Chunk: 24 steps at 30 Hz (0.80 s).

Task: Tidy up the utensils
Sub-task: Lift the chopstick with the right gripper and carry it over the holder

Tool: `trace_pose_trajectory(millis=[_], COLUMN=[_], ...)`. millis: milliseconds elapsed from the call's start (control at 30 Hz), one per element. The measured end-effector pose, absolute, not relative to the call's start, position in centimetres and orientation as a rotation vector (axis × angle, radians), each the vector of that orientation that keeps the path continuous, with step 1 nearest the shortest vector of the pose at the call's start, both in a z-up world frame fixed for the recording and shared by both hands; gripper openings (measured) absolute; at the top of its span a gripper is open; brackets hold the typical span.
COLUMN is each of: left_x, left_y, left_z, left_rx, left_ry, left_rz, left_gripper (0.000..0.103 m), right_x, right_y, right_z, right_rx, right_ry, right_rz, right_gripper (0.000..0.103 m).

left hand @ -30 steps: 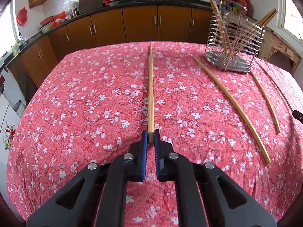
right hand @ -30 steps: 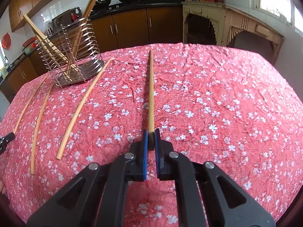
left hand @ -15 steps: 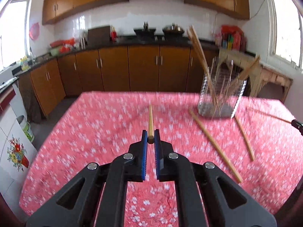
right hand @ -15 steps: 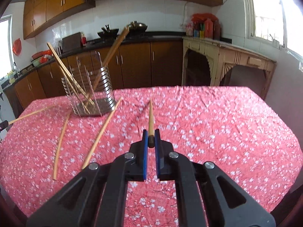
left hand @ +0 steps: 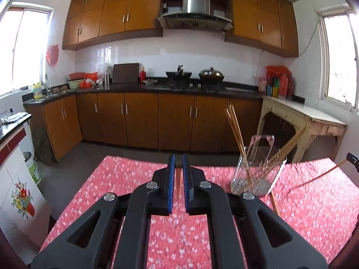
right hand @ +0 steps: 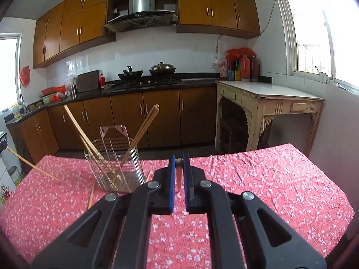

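My left gripper (left hand: 178,160) is shut on a bamboo chopstick (left hand: 178,186), held above the red floral tablecloth (left hand: 125,179); the stick is seen almost end-on between the blue pads. My right gripper (right hand: 178,159) is shut on a second chopstick (right hand: 179,179) in the same way. The wire utensil holder (left hand: 258,170) (right hand: 114,168) stands on the table between the two grippers, with several chopsticks leaning in it. In the left wrist view the right gripper's stick (left hand: 323,176) slants in from the right edge. In the right wrist view the left gripper's stick (right hand: 33,168) slants in from the left.
Loose chopsticks (left hand: 274,204) (right hand: 90,196) lie on the cloth beside the holder. Beyond the table's far edge are floor, brown kitchen cabinets (left hand: 175,121) and a cream side table (right hand: 269,103). A white appliance with a flower sticker (left hand: 20,199) stands left of the table.
Both grippers have risen, each lifting its chopstick off the cloth. Both views have tilted up from the table to the kitchen wall. The jaws have stayed shut.
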<state>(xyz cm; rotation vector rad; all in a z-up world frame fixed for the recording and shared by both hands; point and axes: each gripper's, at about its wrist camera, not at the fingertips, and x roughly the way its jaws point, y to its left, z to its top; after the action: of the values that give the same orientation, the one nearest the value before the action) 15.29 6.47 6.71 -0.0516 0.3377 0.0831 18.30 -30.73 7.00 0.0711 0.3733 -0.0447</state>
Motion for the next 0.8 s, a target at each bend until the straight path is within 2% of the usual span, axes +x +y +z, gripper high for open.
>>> trace_pose_trajectory(millis=[800], left_x=[15.5], left_y=[5.2], left_z=[9.7], left_rx=[-0.056], left_ry=[0.275], left_rz=[-0.003], left_gripper=[0.007], right_x=[18.7], right_y=[-31.3], right_z=[11.6], right_rx=[0.126], right_ry=[0.311], right_rz=[0.034], right_gripper=[0.008])
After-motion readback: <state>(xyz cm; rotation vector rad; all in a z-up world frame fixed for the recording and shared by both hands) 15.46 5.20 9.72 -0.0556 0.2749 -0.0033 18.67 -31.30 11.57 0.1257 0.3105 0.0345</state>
